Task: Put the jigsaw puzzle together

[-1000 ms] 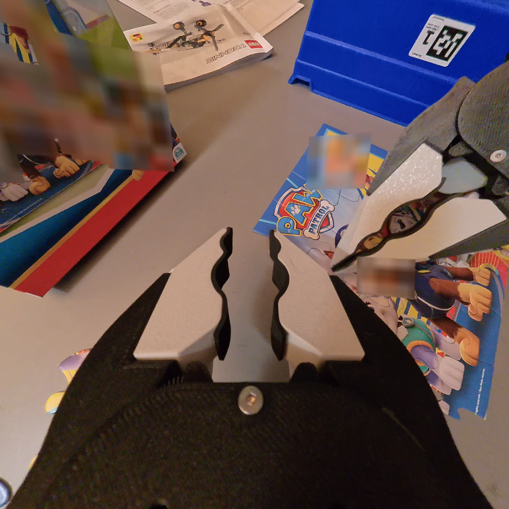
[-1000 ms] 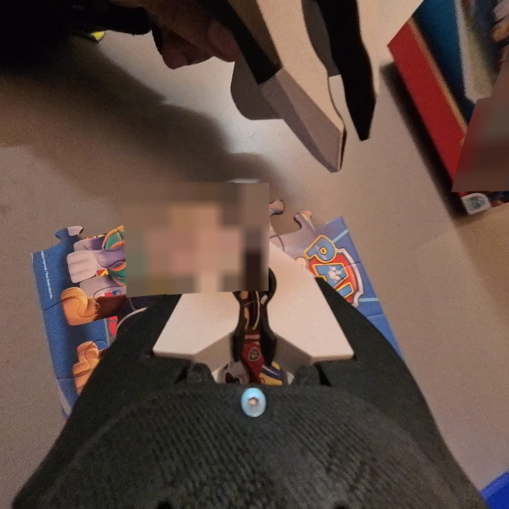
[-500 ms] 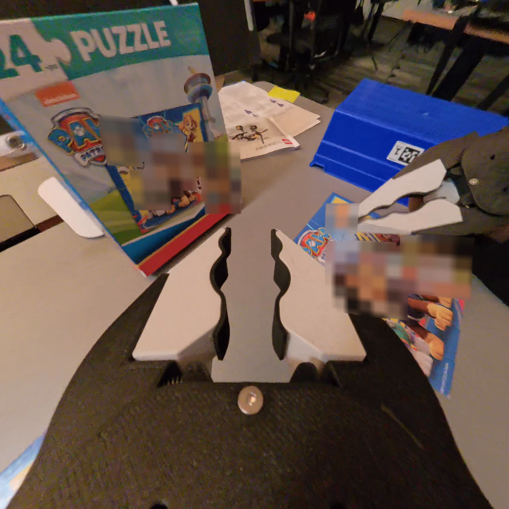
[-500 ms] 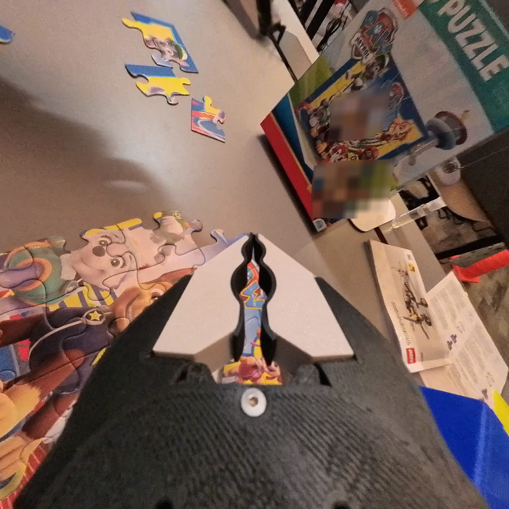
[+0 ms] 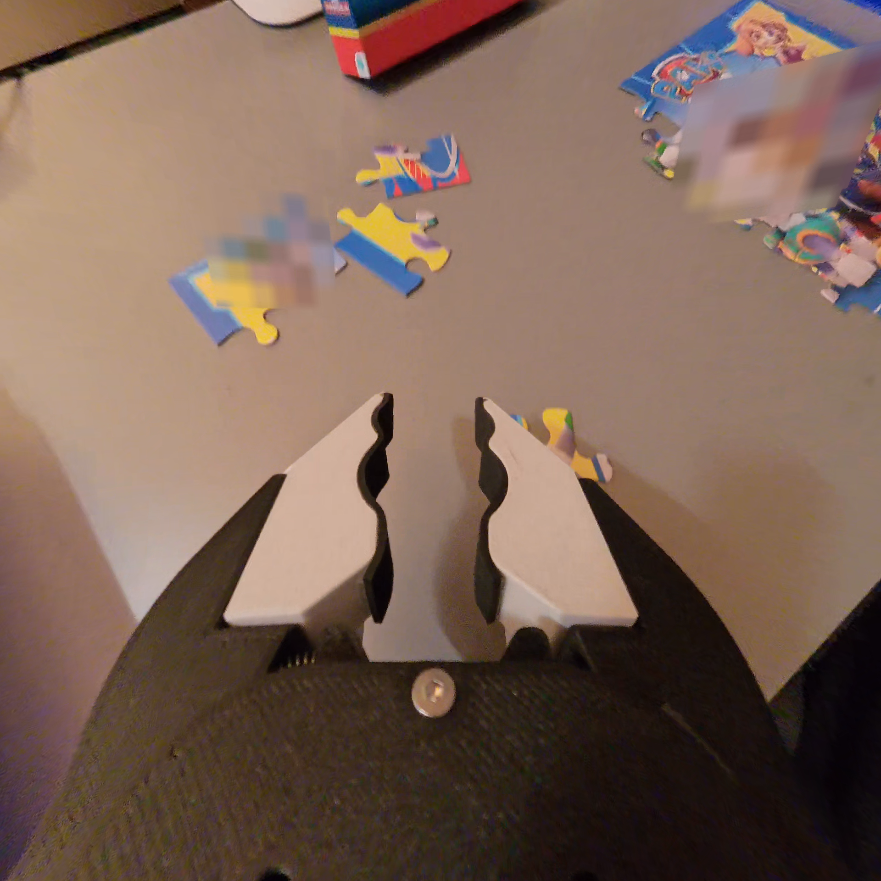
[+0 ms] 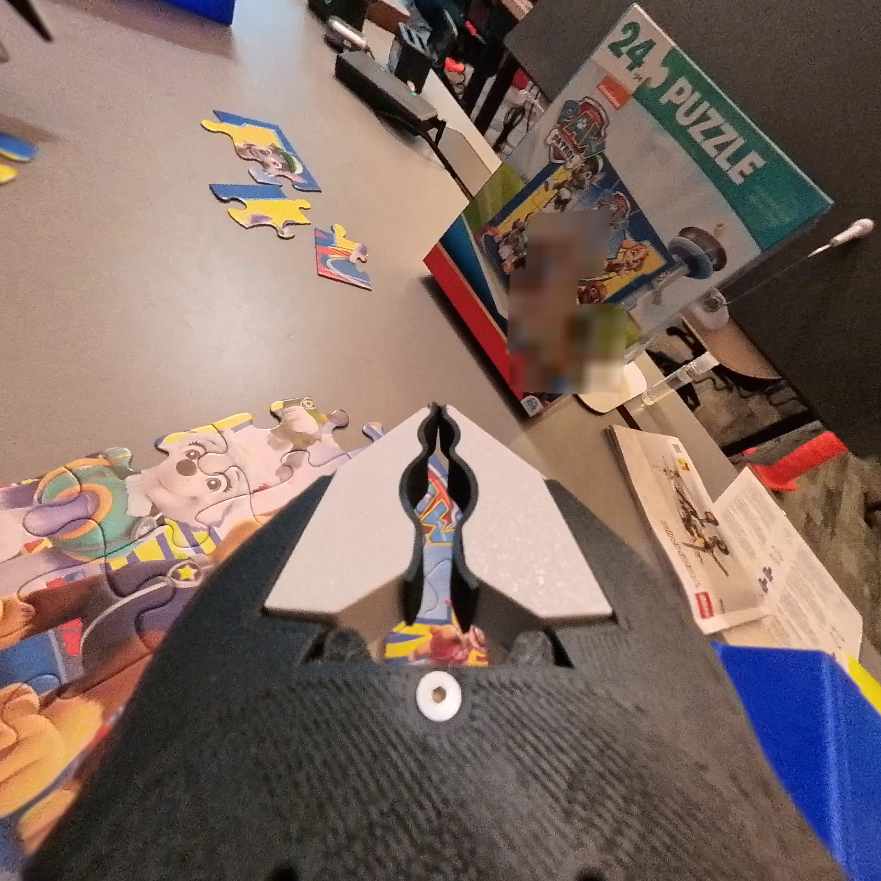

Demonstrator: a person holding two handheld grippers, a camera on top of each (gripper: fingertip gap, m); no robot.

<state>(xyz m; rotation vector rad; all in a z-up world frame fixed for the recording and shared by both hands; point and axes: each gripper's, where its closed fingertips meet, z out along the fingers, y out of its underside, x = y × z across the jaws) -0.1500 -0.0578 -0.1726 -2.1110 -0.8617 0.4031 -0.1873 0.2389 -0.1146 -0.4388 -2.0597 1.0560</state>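
— What are your two grippers doing?

— My left gripper (image 5: 434,400) hangs over the grey table (image 5: 619,381) with its jaws spread and only bare tabletop between them. My right gripper (image 6: 437,407) has its fingertips pressed together on nothing, above the half-built puzzle (image 6: 143,500).

— What lies closest to the left one?

— A small yellow puzzle piece (image 5: 574,450), just beside my right-hand finger (image 5: 534,500) and partly hidden under it. No pad touches it.

— And relative to that small piece, where is the rest?

— Farther away across the table lie three loose pieces in a cluster: a yellow and blue piece (image 5: 393,248), a red and blue piece (image 5: 419,164) beyond it, and to the left a blue-edged yellow piece (image 5: 224,305), partly blurred. Beyond those is the red edge of the puzzle box (image 5: 410,33). Off to the right lies the half-built puzzle, along the picture's edge.

— What does the right side see?

— The puzzle box (image 6: 667,181) stands upright on the table beyond my closed tips, well apart from them. To the right of the box lie a booklet (image 6: 686,534) and loose paper, and nearer me a blue bin (image 6: 810,715). The three loose pieces lie to the left of the box.
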